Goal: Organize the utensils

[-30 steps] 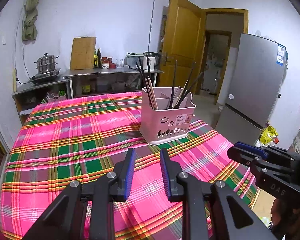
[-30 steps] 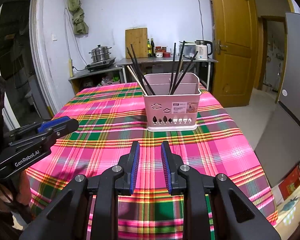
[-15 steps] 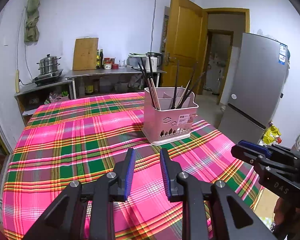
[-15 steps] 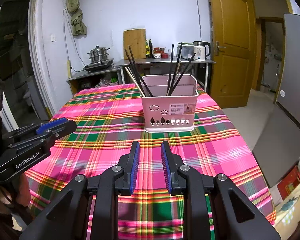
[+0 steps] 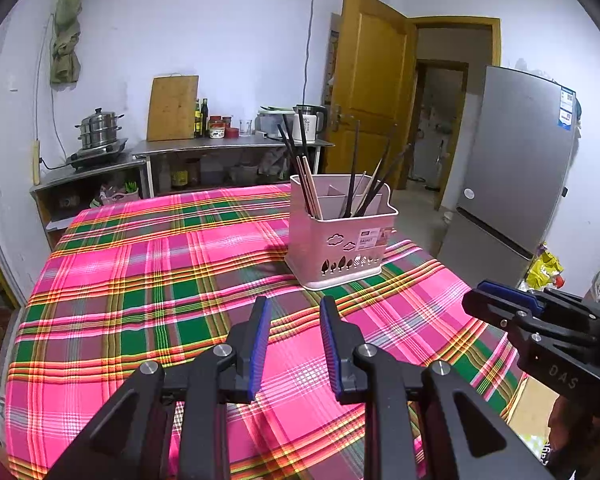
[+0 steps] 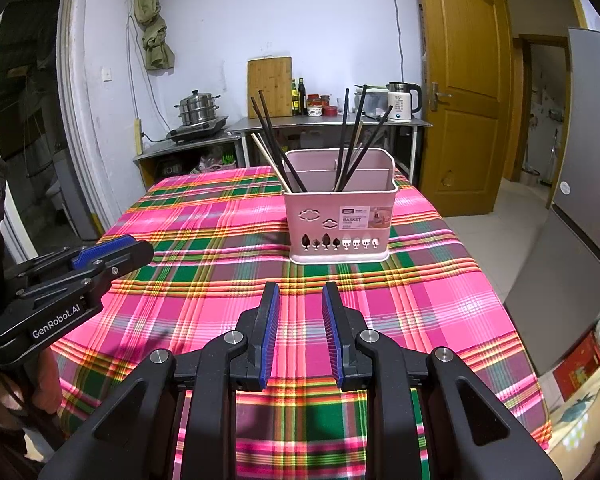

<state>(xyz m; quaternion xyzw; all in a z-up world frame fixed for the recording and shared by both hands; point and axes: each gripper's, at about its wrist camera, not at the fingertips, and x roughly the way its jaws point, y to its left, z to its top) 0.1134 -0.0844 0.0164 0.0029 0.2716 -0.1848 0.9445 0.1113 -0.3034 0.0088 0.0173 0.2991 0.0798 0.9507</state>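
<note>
Left wrist view: my left gripper (image 5: 293, 342) hovers empty with jaws parted, short of the pink utensil basket (image 5: 340, 240) — chopsticks (image 5: 354, 176) upright inside — on the plaid tablecloth (image 5: 140, 280). Right wrist view: my right gripper (image 6: 300, 332), likewise parted and empty, faces the basket (image 6: 340, 220) — left gripper (image 6: 100, 256) off to the basket's left.

The tabletop (image 6: 204, 216) is covered edge to edge by a pink, green and yellow plaid cloth (image 5: 148, 280) that hangs over its sides. Directly on the cloth stands one thing, an upright pink utensil basket (image 6: 340, 220), set toward the far end; the cloth around the basket is bare
</note>
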